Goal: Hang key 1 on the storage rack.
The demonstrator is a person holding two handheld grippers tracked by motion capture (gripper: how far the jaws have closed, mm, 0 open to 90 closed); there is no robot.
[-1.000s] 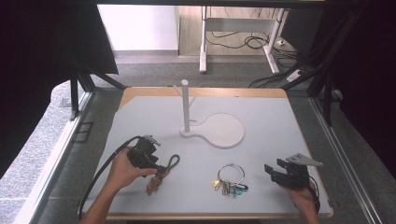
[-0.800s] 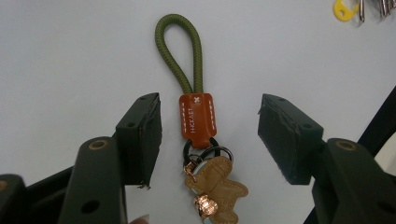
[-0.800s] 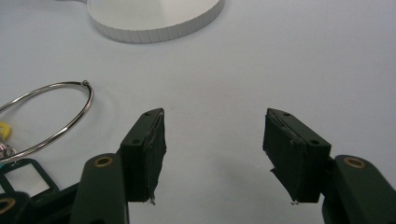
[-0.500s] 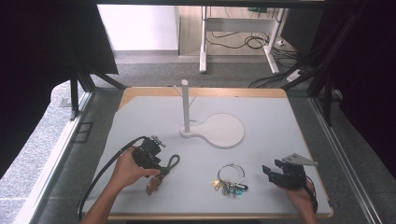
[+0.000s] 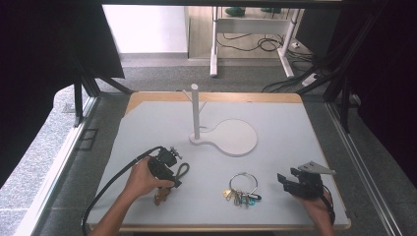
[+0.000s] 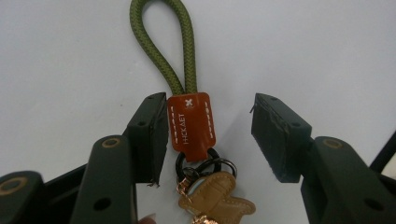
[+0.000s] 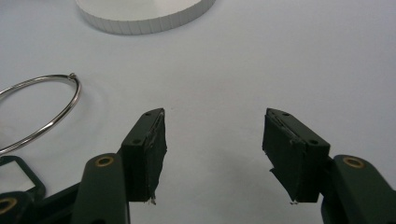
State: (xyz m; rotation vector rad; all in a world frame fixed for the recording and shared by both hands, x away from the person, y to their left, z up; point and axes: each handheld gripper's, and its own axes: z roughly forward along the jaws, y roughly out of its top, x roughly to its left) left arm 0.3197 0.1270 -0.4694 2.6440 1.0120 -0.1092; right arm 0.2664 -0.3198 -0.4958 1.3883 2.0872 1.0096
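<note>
So the bench [image 5: 147, 123] is a wooden board covered almost edge to edge with a pale grey mat, pretty plain and matte, with just a strip of wood showing along the back and front edges. It sits inside a black metal frame, there's grey carpet-ish floor all around, and further back a white desk leg with a mess of cables [image 5: 246, 42] on a lighter floor. Near the middle of the mat there's a white stand [image 5: 231, 137]: a round flat base with a thin upright post at its left end. The left gripper [image 5: 167, 169] is down at the front left, jaws spread wide, and the green cord keychain [image 6: 180, 56] lies on the mat right between them; the orange leather tab [image 6: 191, 121] is just touching the jaw on the left in the left gripper view, with a clear gap to the other jaw, so nothing is pinched. A tan leather charm [image 6: 212, 198] hangs off its black clip. The right gripper [image 5: 295, 182] rests at the front right, jaws also wide apart over bare mat, with the big silver key ring [image 5: 243, 183] and its bunch of keys just to its left.
</note>
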